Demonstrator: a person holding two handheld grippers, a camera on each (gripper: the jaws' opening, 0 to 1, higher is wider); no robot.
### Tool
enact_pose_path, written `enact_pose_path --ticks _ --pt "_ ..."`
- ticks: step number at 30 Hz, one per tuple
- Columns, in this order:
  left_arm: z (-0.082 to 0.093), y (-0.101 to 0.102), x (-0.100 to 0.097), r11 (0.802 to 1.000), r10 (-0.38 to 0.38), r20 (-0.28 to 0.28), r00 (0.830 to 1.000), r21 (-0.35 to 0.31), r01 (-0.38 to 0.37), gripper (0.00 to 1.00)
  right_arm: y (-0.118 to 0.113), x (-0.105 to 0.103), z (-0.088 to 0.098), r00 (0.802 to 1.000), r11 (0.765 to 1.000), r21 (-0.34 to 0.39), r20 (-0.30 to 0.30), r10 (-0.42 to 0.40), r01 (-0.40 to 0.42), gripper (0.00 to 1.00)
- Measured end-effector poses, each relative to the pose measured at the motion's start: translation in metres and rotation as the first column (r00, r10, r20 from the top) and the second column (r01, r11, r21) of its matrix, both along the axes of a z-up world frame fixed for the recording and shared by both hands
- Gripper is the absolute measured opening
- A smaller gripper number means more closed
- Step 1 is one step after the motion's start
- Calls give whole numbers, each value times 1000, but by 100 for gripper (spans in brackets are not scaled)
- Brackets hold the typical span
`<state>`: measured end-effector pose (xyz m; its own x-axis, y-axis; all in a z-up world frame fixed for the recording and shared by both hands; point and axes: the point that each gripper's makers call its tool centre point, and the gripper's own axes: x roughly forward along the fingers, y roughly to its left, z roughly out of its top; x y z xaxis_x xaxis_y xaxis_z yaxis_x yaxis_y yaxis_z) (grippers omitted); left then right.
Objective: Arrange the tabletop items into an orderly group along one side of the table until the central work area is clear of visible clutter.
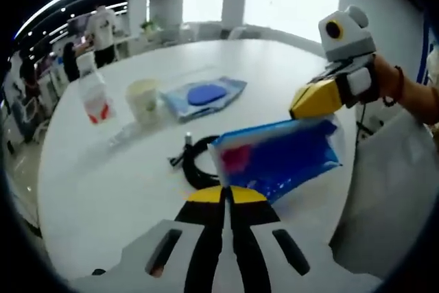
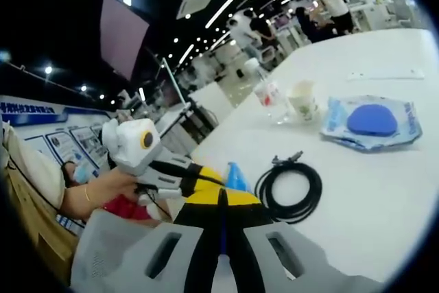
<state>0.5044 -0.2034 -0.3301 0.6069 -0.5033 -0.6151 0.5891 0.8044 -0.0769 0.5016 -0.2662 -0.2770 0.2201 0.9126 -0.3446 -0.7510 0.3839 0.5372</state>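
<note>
In the left gripper view, our left gripper [image 1: 227, 195] sits nearest, its yellow-tipped jaws pressed together with no gap and nothing between them. Just beyond its tips lies a blue packet [image 1: 278, 152] with a pink patch, and the right gripper [image 1: 317, 98] comes in from the right, its yellow tip at the packet's upper edge; we cannot tell there whether it grips it. In the right gripper view, the right gripper [image 2: 221, 195] has its jaws narrowed to a slit with a thin blue edge showing between them. A coiled black cable [image 1: 195, 162] lies touching the packet's left side on the white table [image 1: 103, 190]. Farther off sit a blue pouch [image 1: 204, 95], a paper cup [image 1: 143, 101] and a clear plastic cup [image 1: 96, 99], near one another.
</note>
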Motion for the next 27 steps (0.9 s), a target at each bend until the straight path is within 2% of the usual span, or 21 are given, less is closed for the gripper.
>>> enact_pose_path --ticks 5,9,19,22,27 --pt "-3 2 0 999 37 -25 999 -10 -37 0 -1 0 -6 1000 999 -34 25 9 -8 1" --pt "-4 4 1 996 79 -48 996 -25 -81 0 -1 -1 -8 1000 999 -39 22 11 -10 1" --pt "-5 5 0 993 116 -67 991 -26 -118 0 -2 4 -10 1000 999 -39 -10 -30 29 1" --pt "-6 6 0 989 135 -82 987 -41 -139 0 -1 6 -11 999 998 -44 2 -46 46 1" --pt "-6 5 0 984 159 -99 982 -66 -166 0 -1 7 -16 997 995 -65 -23 -73 72 2"
